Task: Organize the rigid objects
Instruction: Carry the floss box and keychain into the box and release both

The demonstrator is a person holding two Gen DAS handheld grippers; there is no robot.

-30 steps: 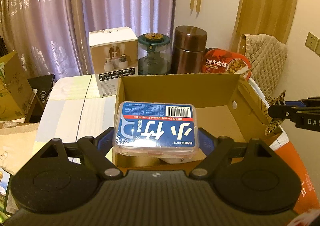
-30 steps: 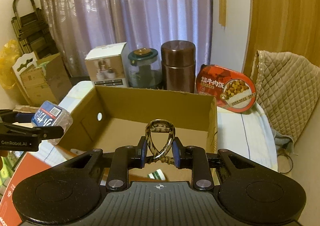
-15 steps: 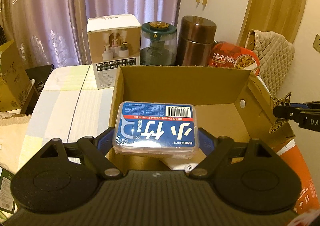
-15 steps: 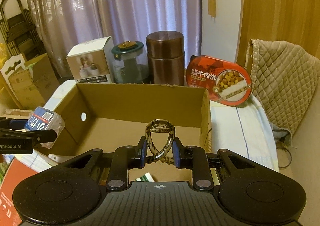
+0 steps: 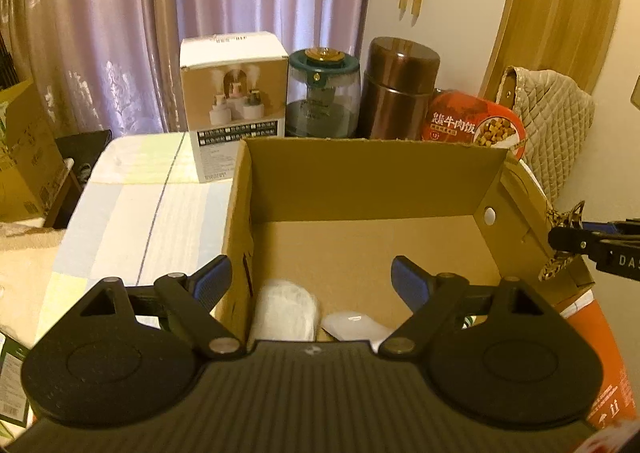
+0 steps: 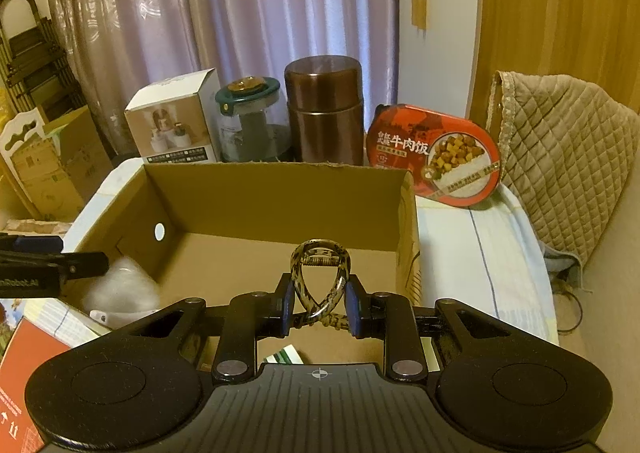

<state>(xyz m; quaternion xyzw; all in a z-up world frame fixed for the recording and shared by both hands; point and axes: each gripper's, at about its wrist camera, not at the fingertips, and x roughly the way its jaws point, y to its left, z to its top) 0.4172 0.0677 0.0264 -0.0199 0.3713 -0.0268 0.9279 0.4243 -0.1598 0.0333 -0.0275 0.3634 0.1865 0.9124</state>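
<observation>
Now the left hand-held gripper [image 5: 308,279] stands wide open over the near left corner of the cardboard box [image 5: 372,173], nothing between its blue pads. Below it, inside the box, lie a pale blurred object [image 5: 286,313], possibly the clear-cased floss pick box, and a white glossy item [image 5: 354,327] beside it; identity uncertain from blur. Right hand-held gripper [image 6: 320,307] is clamped shut on a tortoiseshell hair claw clip [image 6: 320,273], held upright above the box's near edge. Box sits on the table [image 5: 132,213] with its striped cloth. Behind the box, left to right: white product carton [image 5: 234,101], green-lidded glass jar [image 5: 324,93], brown canister [image 5: 402,87], red beef rice meal tray [image 6: 438,153].
</observation>
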